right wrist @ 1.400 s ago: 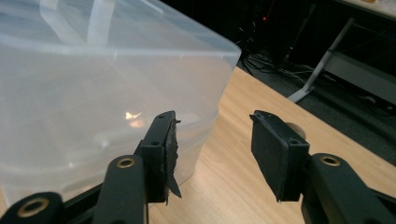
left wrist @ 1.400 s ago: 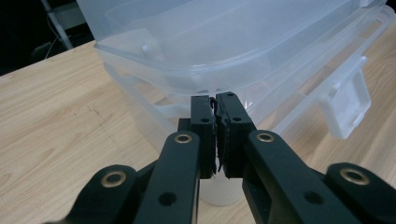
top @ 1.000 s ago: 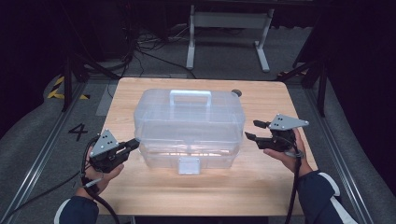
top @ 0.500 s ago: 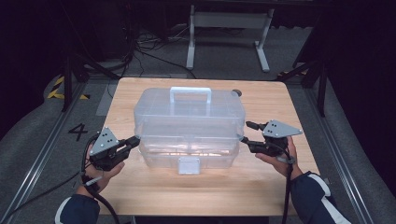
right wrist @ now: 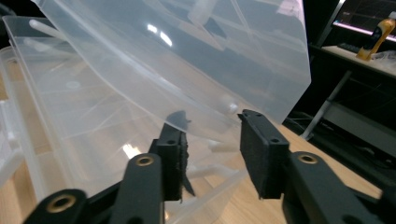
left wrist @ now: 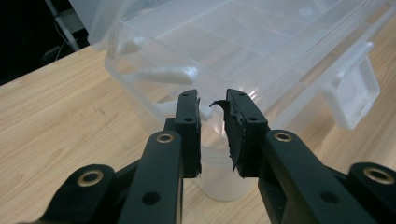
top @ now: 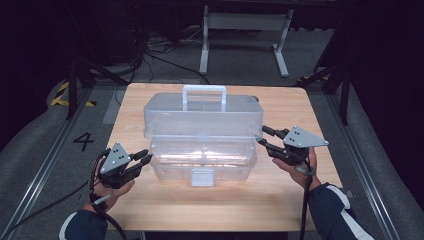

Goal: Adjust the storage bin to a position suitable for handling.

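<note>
Item: clear storage box (top: 202, 150), bench centre; lid (top: 202, 112) already raised, tilting back. I'm closing right claw (top: 261, 136) at lid's right corner, not yet pinching; left claw (top: 145, 156) opening, empty. Left: swinging lid fully open.

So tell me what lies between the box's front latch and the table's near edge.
Bare wood: in the high view nothing lies between the latch and the table's near edge.
</note>
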Demonstrator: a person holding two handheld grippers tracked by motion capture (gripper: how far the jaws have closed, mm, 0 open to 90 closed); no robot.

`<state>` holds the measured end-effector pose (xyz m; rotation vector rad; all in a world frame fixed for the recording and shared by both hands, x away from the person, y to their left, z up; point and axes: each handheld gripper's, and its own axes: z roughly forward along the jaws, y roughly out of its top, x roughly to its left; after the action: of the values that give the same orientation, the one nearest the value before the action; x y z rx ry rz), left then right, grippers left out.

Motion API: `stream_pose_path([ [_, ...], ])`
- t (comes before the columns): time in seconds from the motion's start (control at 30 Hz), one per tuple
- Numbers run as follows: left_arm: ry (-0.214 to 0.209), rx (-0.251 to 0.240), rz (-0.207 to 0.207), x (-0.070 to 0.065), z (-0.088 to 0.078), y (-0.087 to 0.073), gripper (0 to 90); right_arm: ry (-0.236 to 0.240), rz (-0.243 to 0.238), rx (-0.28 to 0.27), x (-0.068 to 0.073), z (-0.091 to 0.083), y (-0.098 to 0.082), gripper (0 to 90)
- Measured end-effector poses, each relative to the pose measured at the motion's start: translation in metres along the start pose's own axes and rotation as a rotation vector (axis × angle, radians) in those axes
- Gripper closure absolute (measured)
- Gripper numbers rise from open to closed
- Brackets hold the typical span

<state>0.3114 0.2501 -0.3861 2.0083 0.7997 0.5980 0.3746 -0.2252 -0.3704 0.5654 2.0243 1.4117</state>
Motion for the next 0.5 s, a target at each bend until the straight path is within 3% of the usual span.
stream_pose_path([
  [0.23, -0.013, 0.031, 0.021, -0.005, 0.008, -0.003, 74.0, -0.026, -0.002, -0.025, -0.002, 0.002, 0.005, 65.1],
  [0.5, -0.016, 0.031, 0.020, -0.005, 0.009, -0.005, 72.4, -0.122, -0.002, -0.067, 0.001, 0.007, 0.013, 69.1],
])
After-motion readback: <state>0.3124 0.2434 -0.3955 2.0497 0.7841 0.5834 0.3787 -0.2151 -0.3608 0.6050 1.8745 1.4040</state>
